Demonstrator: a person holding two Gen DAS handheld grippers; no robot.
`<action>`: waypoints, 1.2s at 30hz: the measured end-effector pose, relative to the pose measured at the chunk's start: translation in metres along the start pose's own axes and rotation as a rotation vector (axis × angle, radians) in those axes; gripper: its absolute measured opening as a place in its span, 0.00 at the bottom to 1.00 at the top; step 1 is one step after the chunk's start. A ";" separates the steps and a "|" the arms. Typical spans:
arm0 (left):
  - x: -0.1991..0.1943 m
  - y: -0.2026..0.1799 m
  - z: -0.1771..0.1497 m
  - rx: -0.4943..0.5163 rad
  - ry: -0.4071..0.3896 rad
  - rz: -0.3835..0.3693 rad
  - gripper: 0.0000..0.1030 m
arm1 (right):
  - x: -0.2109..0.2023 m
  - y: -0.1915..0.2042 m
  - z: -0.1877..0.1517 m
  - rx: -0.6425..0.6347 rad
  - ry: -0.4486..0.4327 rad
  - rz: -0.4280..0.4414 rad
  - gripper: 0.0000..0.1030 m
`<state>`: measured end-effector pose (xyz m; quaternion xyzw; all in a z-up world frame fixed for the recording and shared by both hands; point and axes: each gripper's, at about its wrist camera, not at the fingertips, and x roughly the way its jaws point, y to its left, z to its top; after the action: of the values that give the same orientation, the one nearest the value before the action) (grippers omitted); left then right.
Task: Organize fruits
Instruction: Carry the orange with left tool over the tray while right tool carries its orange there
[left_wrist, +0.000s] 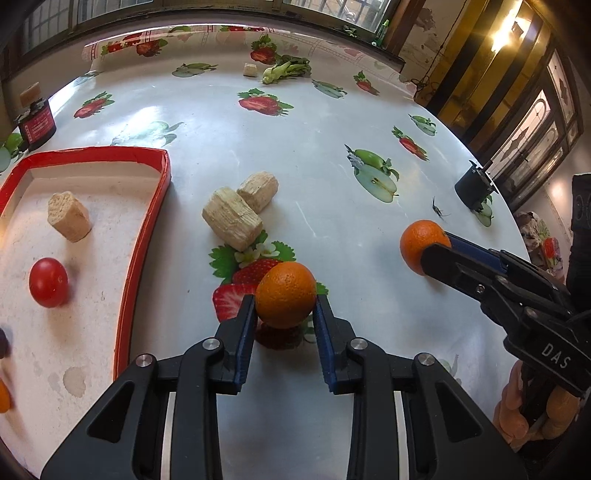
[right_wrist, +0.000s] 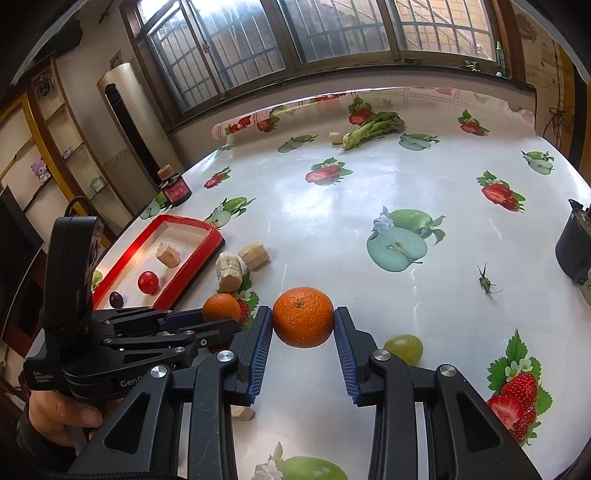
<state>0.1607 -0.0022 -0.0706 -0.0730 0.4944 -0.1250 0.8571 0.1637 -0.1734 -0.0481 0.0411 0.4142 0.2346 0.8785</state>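
A: Left to right, quick. Off to the left gripper's (left_wrist: 284, 306) left sits the red tray (left_wrist: 142, 236) with a cherry tomato (left_wrist: 48, 282), a dark grape (right_wrist: 116, 299) and one beige block (left_wrist: 69, 220) in it. Probably the drop spot, since fruit is already in there.

B: Left gripper state?

A: Narrowed around the left orange (left_wrist: 286, 295), both blue pads at its sides and touching it, so gripped. The fruit looks low, at or just over the tablecloth (left_wrist: 303, 147); lifted or not, can't tell.

B: Just ahead of it?

A: Two more beige blocks (left_wrist: 240, 210) beyond the fingertips, outside the tray. Not fruit, likely distractors.

B: Right gripper?

A: The right gripper (right_wrist: 303, 321) is closed on the right orange (right_wrist: 303, 316), pads pressed on either side, clear of the table by the look of it. Held that way for carrying to the tray, I'd guess.

B: Anything further right?

A: A green grape (right_wrist: 403, 348) just behind its right finger, still loose on the table. A black cup (right_wrist: 574, 251) is far right.
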 end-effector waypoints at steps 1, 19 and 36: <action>-0.004 0.000 -0.002 0.001 -0.007 0.002 0.27 | 0.000 0.002 -0.001 -0.003 0.001 0.003 0.34; -0.071 0.034 -0.033 -0.060 -0.104 0.025 0.27 | 0.000 0.054 -0.005 -0.083 0.011 0.043 0.34; -0.105 0.076 -0.058 -0.139 -0.152 0.075 0.27 | 0.008 0.099 -0.009 -0.158 0.037 0.081 0.34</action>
<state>0.0707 0.1007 -0.0319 -0.1230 0.4378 -0.0525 0.8891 0.1241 -0.0834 -0.0335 -0.0156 0.4085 0.3027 0.8610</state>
